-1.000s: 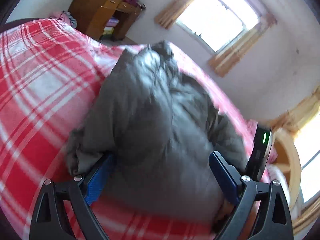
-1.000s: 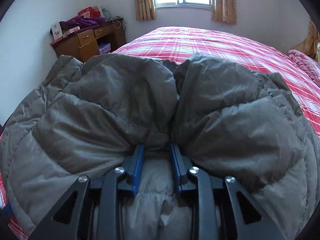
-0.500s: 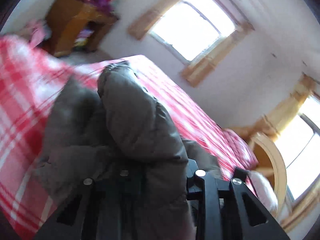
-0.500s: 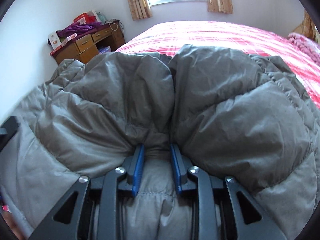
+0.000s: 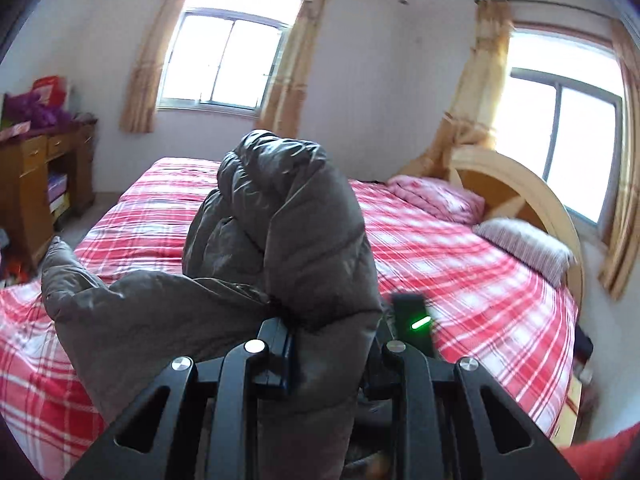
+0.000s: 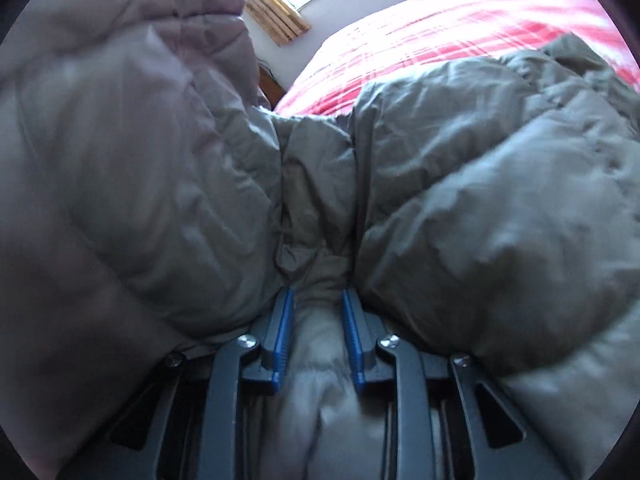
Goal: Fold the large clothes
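A grey puffer jacket [image 5: 288,232] is bunched up above the red plaid bed [image 5: 460,272]. My left gripper [image 5: 330,340] has a thick fold of it between its jaws, which are still closing, and the pads press into the padding. The fold stands up in front of the camera while the rest hangs down to the left. In the right wrist view the jacket [image 6: 480,200] fills nearly the whole frame. My right gripper [image 6: 316,312] is shut on a narrow pinch of its fabric between the blue pads [image 6: 282,328].
A wooden desk [image 5: 36,184] with clutter stands at the left wall. Pillows [image 5: 524,244] lie by the curved headboard [image 5: 520,184] at the right. A black device with a green light [image 5: 414,324] sits just right of my left gripper. A red sleeve [image 5: 600,456] shows at the bottom right.
My left gripper went from wide open around the jacket to closed on a fold, then rose and rolled upright with it. The right gripper kept its grip while the jacket swelled up on its left.
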`<state>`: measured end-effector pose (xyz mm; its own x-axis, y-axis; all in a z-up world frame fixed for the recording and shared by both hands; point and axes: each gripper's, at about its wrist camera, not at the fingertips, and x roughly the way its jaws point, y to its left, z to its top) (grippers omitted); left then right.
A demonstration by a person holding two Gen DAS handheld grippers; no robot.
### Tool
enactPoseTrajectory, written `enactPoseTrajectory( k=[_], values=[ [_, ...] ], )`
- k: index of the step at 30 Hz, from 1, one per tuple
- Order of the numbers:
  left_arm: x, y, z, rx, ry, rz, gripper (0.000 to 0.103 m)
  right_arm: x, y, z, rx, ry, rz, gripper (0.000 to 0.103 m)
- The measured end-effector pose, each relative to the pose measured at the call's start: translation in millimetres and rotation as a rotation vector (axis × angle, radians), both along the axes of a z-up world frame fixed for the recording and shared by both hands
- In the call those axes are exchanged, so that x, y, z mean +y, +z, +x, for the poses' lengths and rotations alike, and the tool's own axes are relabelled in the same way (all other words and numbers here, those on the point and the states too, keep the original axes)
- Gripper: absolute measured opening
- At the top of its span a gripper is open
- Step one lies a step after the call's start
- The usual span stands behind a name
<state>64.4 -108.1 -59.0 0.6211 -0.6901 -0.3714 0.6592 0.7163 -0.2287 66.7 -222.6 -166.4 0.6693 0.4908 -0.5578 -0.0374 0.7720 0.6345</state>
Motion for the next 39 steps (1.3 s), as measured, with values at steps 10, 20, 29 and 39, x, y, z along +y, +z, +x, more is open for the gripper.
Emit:
enactPoseTrajectory(
  k=[10,20,29,39],
  values=[
    [-63.5,-24.8,-25.4,0.005,-0.177,0.174,0.025,-133.9,39.9,-81.6,-0.068,-0.171,-0.091,0.036],
    [-103.2,-79.8,-67.1,0.011,-0.324,0.366,0.025,-197.5,51.4,-100.1,-0.099,-0.208,0.067,0.07],
    [-60.8,-48.1,-102.9,-0.109,-0.376,0.456,0.026,-153.7,18.6,-51.9,0.051,-0.073,-0.225,0.019],
    [95.7,4.0,-4.6,0.09,-0.001,0.026,0.051,-156.1,1.1,-53.3,0.041,-0.072,-0.211,0.017]
  ],
)
